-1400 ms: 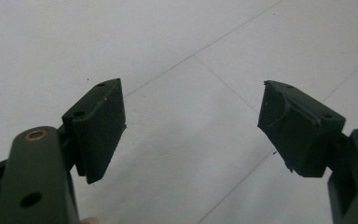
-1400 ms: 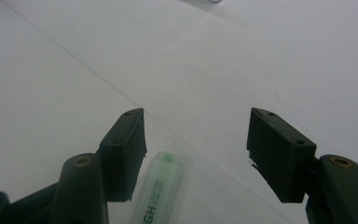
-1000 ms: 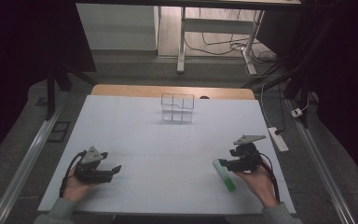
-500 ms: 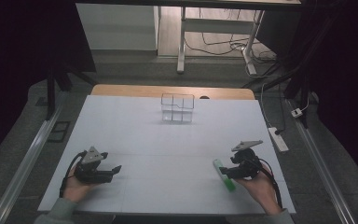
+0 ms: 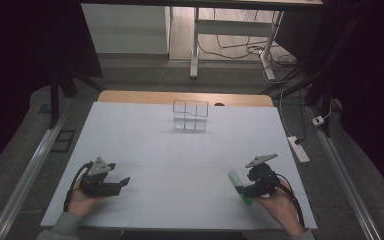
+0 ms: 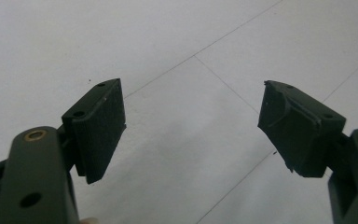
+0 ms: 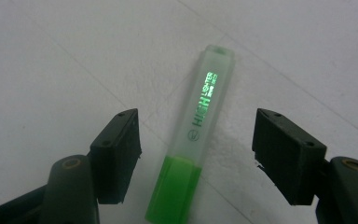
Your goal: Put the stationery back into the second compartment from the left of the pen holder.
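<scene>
A green highlighter [image 7: 193,149] lies flat on the white table, its bright green cap toward the camera and its pale barrel pointing away. My right gripper [image 7: 196,158] is open, with one jaw on each side of the highlighter and neither touching it. From above, the highlighter [image 5: 239,186] lies at the front right of the table with the right gripper [image 5: 250,191] right beside it. My left gripper [image 5: 124,182] rests at the front left, held in a hand. Its jaws stand wide apart in the left gripper view [image 6: 191,135], with only bare table between them.
A clear wire-framed box [image 5: 190,115] with compartments stands at the back middle of the white table [image 5: 180,160]. A power strip [image 5: 298,149] lies on the floor to the right. Metal rails run along both sides of the table.
My right gripper has moved down and toward the front edge, so it now straddles the highlighter. The left gripper has stayed still.
</scene>
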